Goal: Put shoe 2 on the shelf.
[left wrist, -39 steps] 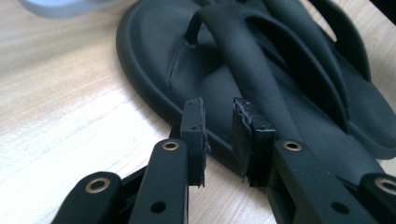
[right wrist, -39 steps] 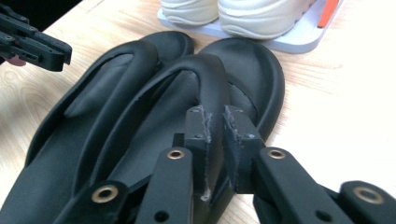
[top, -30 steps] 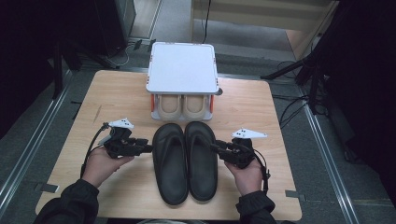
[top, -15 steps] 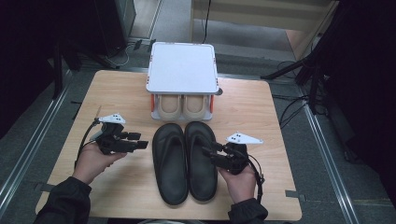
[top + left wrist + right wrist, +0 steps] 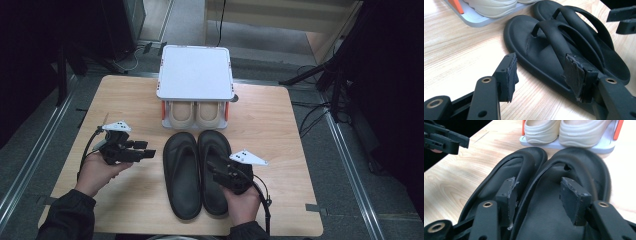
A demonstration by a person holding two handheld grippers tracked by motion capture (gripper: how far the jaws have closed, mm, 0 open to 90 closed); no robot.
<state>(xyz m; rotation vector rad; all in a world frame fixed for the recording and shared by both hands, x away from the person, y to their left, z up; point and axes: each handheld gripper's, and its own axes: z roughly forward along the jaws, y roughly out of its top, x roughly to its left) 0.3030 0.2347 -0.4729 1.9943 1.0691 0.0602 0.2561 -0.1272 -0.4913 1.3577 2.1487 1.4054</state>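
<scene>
Sandals, 2 black ones, lie side by side on the near middle of the wooden table [image 5: 280, 130], toes pointing far, their inner edges touching: the left sandal [image 5: 182, 175] and the right sandal [image 5: 214, 172]. Ordering by size, the table comes first, a pale wood top with rounded corners. Next is the shoe rack [image 5: 196, 72] at the far middle, with a flat white top and orange posts; 2 cream shoes [image 5: 196, 114] sit on its lower shelf, toes facing the sandals and just beyond them. Then come the sandals, each with a thick strap running to a toe post. Smaller again are the 2 hand-held tools. The left gripper [image 5: 148, 153] is held to the left of the left sandal, near its front half, pointing right toward it; in the left gripper view its jaws are spread wide, having just been opening, with nothing between the pads and the sandal's edge just past them. The right gripper [image 5: 212, 167] sits over the near half of the right sandal; in the right gripper view its jaws have just been opening too, spread above the footbed, the left jaw by the seam between the 2 sandals, gripping nothing.
</scene>
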